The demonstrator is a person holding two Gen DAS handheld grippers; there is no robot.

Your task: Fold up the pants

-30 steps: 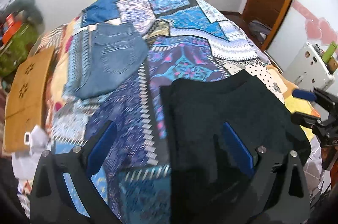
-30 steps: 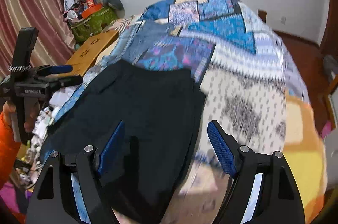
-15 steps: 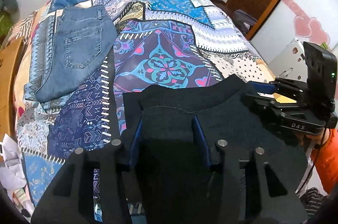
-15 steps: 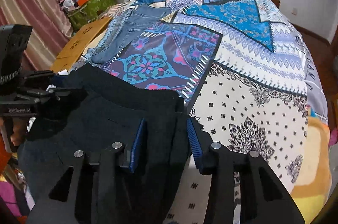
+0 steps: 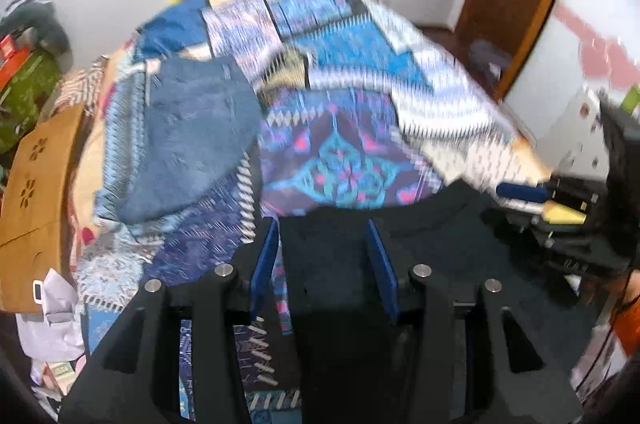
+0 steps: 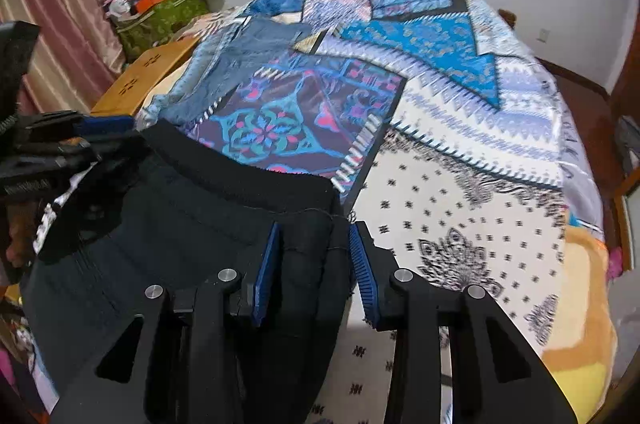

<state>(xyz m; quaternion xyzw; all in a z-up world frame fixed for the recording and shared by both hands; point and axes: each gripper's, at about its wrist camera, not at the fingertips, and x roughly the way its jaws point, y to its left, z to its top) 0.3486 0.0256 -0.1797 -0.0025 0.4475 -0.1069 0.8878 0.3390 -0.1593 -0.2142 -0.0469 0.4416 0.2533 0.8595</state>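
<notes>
- On the bed [image 6: 460, 144], near its front edge, the black pants [image 6: 208, 224] lie across the patterned quilt [image 5: 352, 160], one end raised between two hand-held grippers
- Left gripper [image 5: 324, 256]: its fingers have just been closing and now stand narrowed on a gathered fold of black cloth at the left corner of the raised edge; the blue pads press the fabric from both sides
- Right gripper [image 6: 316, 260]: its fingers have likewise just been closing; they stand narrowed on a bunched fold at the right corner of the same edge, pads against the cloth
- Judgement: a corner in each gripper keeps the edge spread and taut between them, so the garment can be carried over itself without sagging or twisting
- The ribbed band of the pants runs between the two grips; the rest of the garment trails down toward the near side of the bed
- A pair of blue jeans [image 5: 188, 132] lies flat further up the quilt on the left, well apart from the black pants
- A wooden board [image 6: 152, 76] sits beside the bed on the left, with a green bag [image 6: 160, 20] behind it
- Left wrist view is blurred; fine detail there cannot be confirmed
- Judgement: fold not yet made; both grips appear secure enough to begin it
</notes>
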